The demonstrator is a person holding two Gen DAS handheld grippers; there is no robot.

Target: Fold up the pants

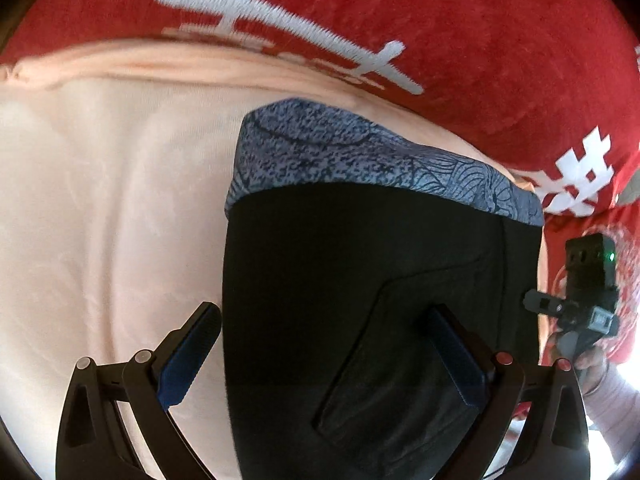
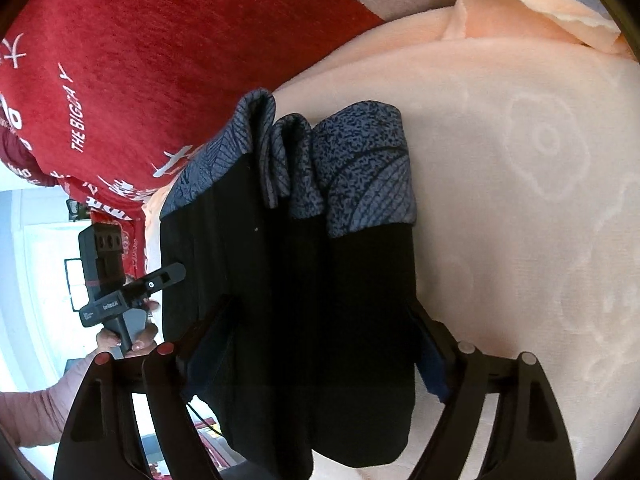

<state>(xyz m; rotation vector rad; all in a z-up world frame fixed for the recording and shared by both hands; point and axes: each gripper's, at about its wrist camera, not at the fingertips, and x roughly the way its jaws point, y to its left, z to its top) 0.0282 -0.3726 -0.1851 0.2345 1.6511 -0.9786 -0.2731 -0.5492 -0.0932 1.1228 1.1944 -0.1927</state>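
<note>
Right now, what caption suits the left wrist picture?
Open left gripper straddling black pants with patterned waistband on peach blanket.

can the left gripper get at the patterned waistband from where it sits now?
Probably yes. The left gripper is open, its fingers straddling the edge of the black pants, and the blue-grey waistband lies straight ahead on the peach blanket with nothing over it. The right gripper sits off to the side.

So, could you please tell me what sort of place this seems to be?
Probably a bedroom or living room at home: the pants lie on a soft peach blanket over a red printed throw, likely a bed or sofa, with a bright window behind.
</note>
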